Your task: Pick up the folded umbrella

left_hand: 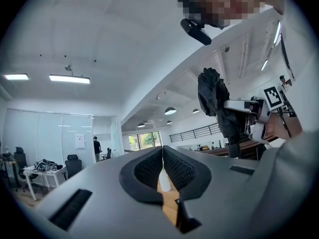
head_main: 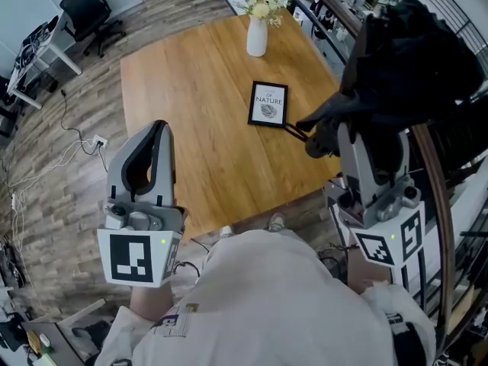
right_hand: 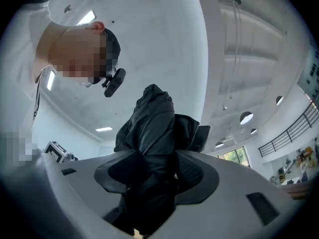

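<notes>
Head view: the folded umbrella (head_main: 404, 59) rides high over the desk (head_main: 191, 113), clear of the framed print (head_main: 268, 104) and vase (head_main: 257, 35). The left claw (head_main: 158, 132) is held up well apart from it. Left gripper view: that claw's jaws are pressed together on nothing, pointing about level. Right gripper view: the right claw (right_hand: 152, 171), tipped upward, pinches the folded umbrella by its bunched black fabric. The likely risk: soft folds, not the shaft, could slide free and drop onto the print.
</notes>
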A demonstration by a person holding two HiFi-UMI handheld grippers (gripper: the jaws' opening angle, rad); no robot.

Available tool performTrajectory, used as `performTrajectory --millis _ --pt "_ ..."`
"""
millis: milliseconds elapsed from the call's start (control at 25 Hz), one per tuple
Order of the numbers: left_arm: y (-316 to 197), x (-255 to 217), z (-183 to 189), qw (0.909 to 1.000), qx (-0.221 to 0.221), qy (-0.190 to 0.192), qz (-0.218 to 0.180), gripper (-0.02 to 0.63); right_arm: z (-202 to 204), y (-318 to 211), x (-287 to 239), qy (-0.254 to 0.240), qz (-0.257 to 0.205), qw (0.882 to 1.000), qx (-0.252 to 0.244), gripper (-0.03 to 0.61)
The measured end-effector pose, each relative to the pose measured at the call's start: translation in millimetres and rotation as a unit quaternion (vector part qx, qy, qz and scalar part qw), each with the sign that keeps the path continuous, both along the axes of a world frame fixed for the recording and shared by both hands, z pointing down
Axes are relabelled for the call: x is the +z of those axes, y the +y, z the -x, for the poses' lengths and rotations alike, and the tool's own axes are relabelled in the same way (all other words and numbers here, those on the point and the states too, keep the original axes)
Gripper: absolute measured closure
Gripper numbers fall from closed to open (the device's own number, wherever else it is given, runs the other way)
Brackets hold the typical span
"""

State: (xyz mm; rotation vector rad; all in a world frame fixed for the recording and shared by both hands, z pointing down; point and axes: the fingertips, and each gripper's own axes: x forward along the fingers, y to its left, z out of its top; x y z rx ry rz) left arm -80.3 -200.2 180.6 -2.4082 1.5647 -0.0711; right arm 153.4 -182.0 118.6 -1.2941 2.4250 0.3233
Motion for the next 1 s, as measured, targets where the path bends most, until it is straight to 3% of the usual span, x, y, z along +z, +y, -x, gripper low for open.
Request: performTrajectory --millis 320,520,640,800,1000 --pt "2.6 16.0 -17.8 0.9999 0.014 -0.004 -0.001 0.594 -10.0 14.0 27.7 0.023 0.010 1.000 0.011 0.327" --pt "1.0 40.5 -29.0 0.9987 0.016 -0.002 0.048 0.594 -18.1 14.8 52.0 0.022 0.035 0.999 0.027 0.327" --pt "-1.7 50.8 -31.9 0.9987 0.022 0.007 0.044 0.594 -23.0 11.1 67.1 0.018 0.053 0.998 0.031 0.327" --pt "-2.4 63.9 -39.6 0.9969 0.023 0.002 0.076 0.594 -29.2 7.3 82.2 0.016 0.078 0.996 0.039 0.327" --pt "-3.3 58.4 -43.8 0.9972 0.037 -0.003 0.065 0.594 -35.3 9.1 83.3 0.009 0.085 0.995 0.045 0.327"
